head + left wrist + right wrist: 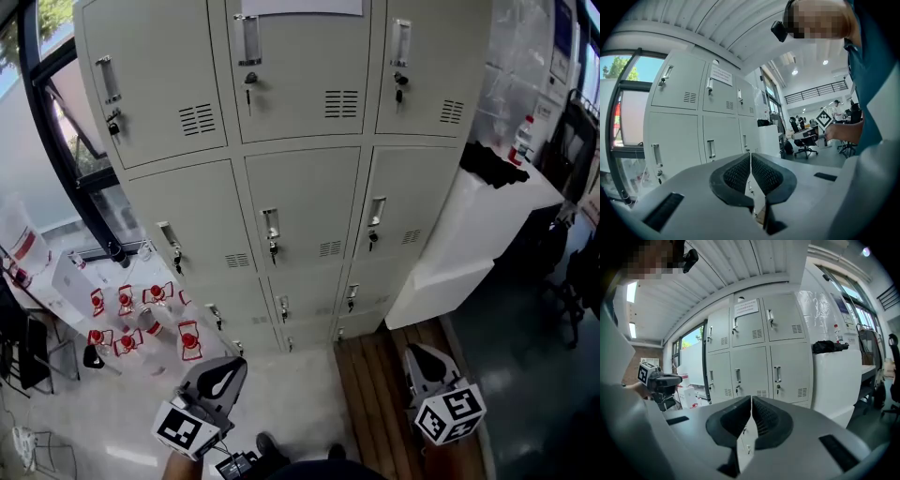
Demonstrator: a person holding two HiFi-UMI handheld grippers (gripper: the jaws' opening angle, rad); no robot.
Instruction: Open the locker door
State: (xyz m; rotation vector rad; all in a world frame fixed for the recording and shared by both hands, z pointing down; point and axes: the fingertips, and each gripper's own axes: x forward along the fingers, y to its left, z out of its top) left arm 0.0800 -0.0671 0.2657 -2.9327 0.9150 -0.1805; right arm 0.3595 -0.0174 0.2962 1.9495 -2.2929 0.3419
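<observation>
A bank of pale grey lockers (300,187) stands in front of me, every door closed, each with a metal handle (271,223) and a key hanging from its lock. In the head view my left gripper (232,366) is low at the left and my right gripper (419,352) low at the right, both well short of the doors. The left gripper (750,161) is shut with nothing between its pads, and the lockers (693,122) lie to its left. The right gripper (751,405) is shut and empty too, facing the lockers (754,352).
A white counter (469,234) stands right of the lockers with a black bundle (492,164) and a bottle (521,141) on it. Red-marked packs (141,319) lie on the floor at the left, below a dark window frame (56,141). Office chairs (806,140) stand further off.
</observation>
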